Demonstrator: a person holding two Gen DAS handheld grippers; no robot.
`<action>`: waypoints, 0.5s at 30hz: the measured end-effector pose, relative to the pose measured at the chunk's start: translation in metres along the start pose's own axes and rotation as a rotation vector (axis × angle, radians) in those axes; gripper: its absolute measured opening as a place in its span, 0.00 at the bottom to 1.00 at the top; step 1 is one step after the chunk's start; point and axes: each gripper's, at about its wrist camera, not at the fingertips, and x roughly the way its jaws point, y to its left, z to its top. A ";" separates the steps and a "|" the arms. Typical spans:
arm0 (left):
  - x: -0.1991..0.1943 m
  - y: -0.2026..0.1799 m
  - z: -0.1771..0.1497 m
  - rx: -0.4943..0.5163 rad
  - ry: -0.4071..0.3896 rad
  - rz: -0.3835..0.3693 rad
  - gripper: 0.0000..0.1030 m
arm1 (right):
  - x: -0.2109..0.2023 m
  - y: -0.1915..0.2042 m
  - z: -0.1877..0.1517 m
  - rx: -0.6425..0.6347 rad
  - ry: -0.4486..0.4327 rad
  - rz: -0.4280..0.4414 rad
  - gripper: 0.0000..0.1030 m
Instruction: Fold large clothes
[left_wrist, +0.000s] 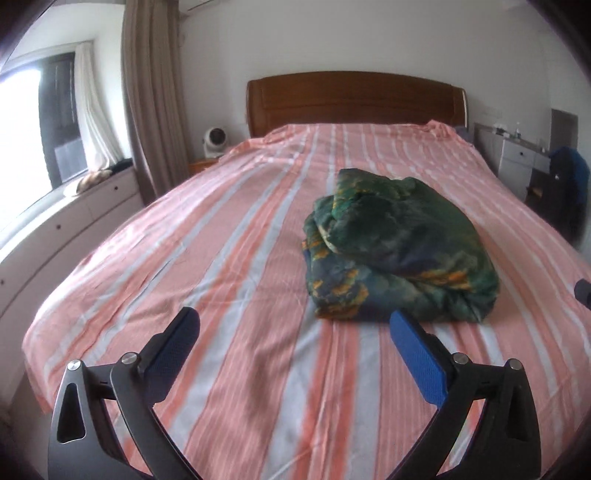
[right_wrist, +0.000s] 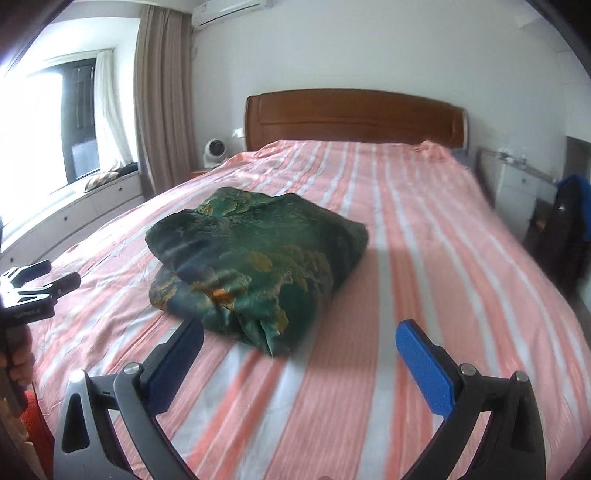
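From the left wrist view, the left gripper (left_wrist: 293, 323) hangs over the foot of the bed (left_wrist: 229, 229) with its jaws spread wide and nothing between them. The green garment (left_wrist: 399, 247) sits ahead of the jaws and off toward the right-hand finger, well clear of both pads. My read: the jaws stand clear because the bundle now rests on its own, so there is no fabric left to hold. It looks like a thick, rounded stack, dark green with yellow-orange floral patches, layers showing along its near-left edge, the top layer puffed rather than flat.

Over to the right wrist view, and the right gripper (right_wrist: 299, 334) is also wide apart and empty. Here the garment (right_wrist: 255, 266) lies just ahead of the jaws, nearer the left-hand finger, its near corner reaching close to that fingertip without touching it. The left gripper (right_wrist: 55, 280) shows at the far left edge, beside the bundle. The fold looks compact but loose, one pleated corner pointing back at the jaws; I judge the folding about finished.
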 end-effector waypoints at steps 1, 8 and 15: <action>-0.008 -0.004 -0.002 -0.010 -0.001 0.021 1.00 | -0.017 0.007 -0.011 -0.005 -0.011 -0.031 1.00; -0.054 -0.023 -0.017 0.008 -0.044 0.050 1.00 | -0.079 0.013 -0.039 0.025 -0.061 -0.059 1.00; -0.066 -0.034 -0.033 0.039 0.019 0.008 1.00 | -0.093 0.029 -0.058 0.002 -0.017 -0.041 1.00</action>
